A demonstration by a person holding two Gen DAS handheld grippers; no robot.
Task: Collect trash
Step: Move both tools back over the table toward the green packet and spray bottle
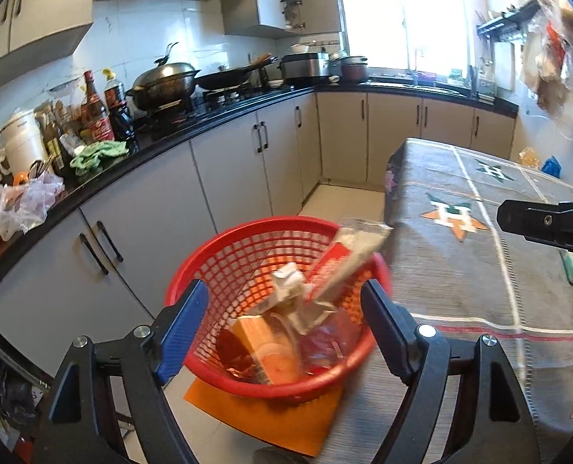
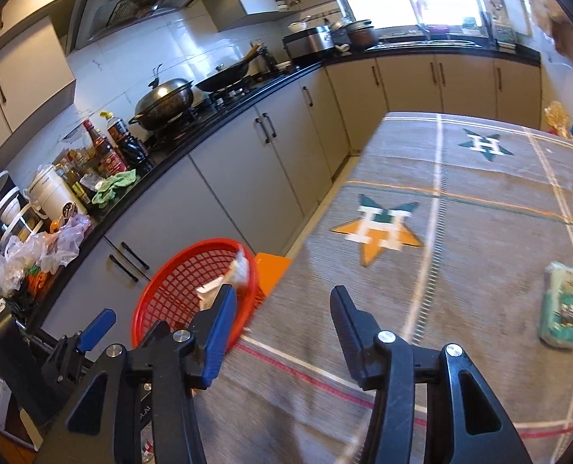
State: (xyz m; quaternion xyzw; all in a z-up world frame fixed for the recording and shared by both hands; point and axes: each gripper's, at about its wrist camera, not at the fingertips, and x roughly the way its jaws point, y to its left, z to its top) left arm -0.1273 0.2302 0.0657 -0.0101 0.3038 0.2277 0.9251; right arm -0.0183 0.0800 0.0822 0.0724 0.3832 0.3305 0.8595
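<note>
1. We see the left gripper [image 1: 282, 309], jaws spread and empty, above the red basket [image 1: 209, 270] holding wrappers [image 1: 348, 259].
2. Right gripper [image 2: 282, 309], spread and empty, over the tablecloth [image 2: 479, 201]; green packet [image 2: 563, 305] lies there.

The surface [image 2: 460, 255] before me wears a grey cloth with star patterns; a green packet [image 2: 563, 305] lies on it at my right. Beside it, an orange stool [image 2: 272, 270] carries the red basket [image 2: 178, 290].

Red mesh basket [image 1: 243, 266] holds crumpled wrappers [image 1: 286, 290]; green packet [image 2: 563, 305] lies flat on table.
</note>
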